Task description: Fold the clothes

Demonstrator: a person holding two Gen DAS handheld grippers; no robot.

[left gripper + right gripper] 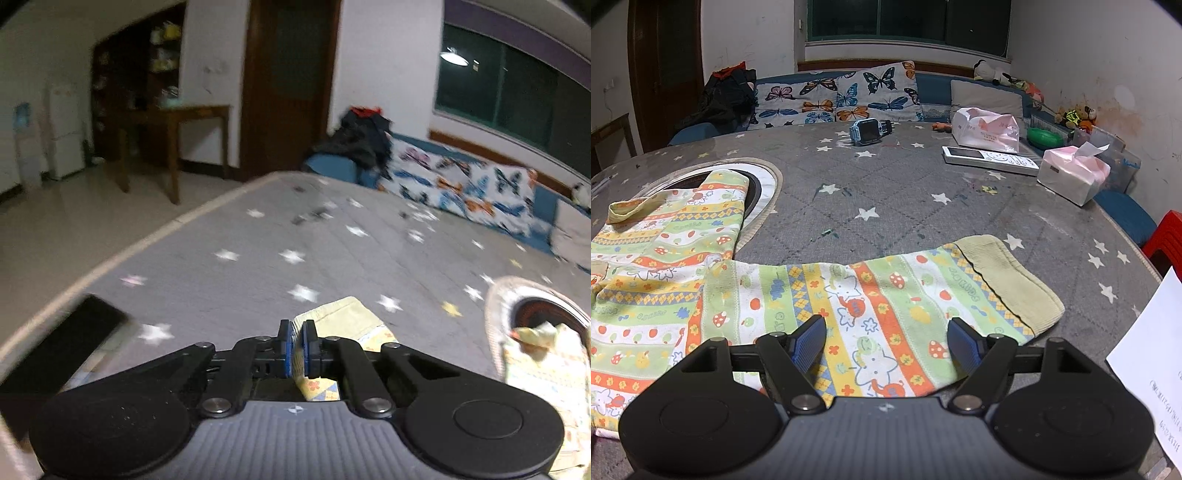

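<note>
Printed knit garment [871, 306] (ribbed cuff [1012, 280])

Left gripper [297, 334]: jaws closed, the blue pads [287, 350] clamped on a fold of patterned garment [345, 317] that passes between them. The view is motion-blurred. Right gripper [887, 341]: jaws spread wide, angled downward, fingertips poised just above the garment's sleeve [886, 291], pads [809, 341] not pressing cloth.
</note>
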